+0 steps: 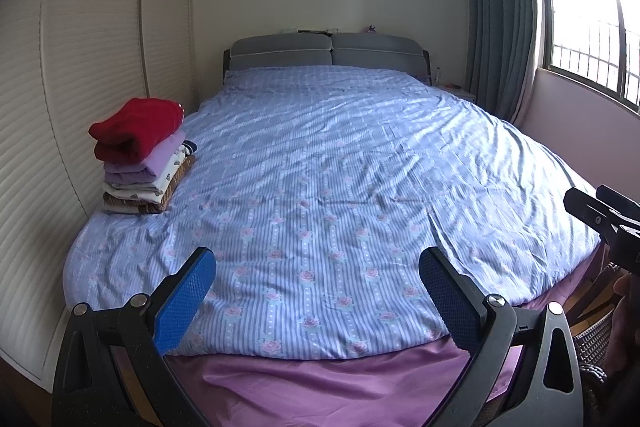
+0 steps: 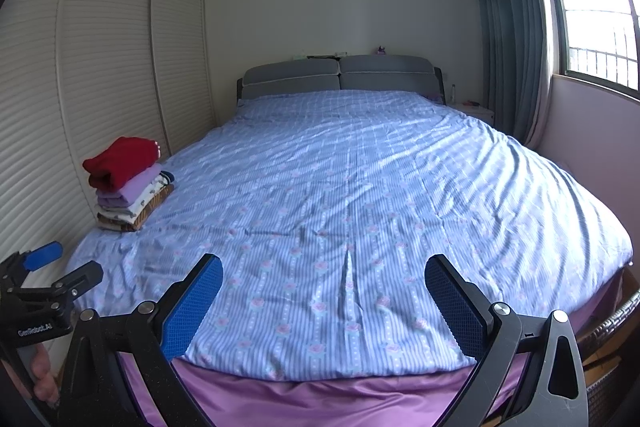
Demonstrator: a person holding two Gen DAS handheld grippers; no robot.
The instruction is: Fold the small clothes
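Note:
A stack of folded small clothes (image 1: 142, 157) sits on the left edge of the bed, a red garment (image 1: 138, 129) on top, then lilac, white patterned and brown ones. The stack also shows in the right wrist view (image 2: 126, 183). My left gripper (image 1: 318, 261) is open and empty above the foot of the bed. My right gripper (image 2: 324, 267) is open and empty beside it. The right gripper shows at the right edge of the left wrist view (image 1: 608, 223); the left gripper shows at the left edge of the right wrist view (image 2: 48, 275).
The bed has a blue striped floral duvet (image 1: 340, 167) over a purple sheet (image 1: 320, 383). A louvred wardrobe (image 1: 80, 47) stands close on the left. A grey headboard (image 1: 328, 53), a curtain (image 1: 500, 19) and a window (image 1: 588, 23) lie beyond. A wicker basket (image 1: 596, 339) is at the right.

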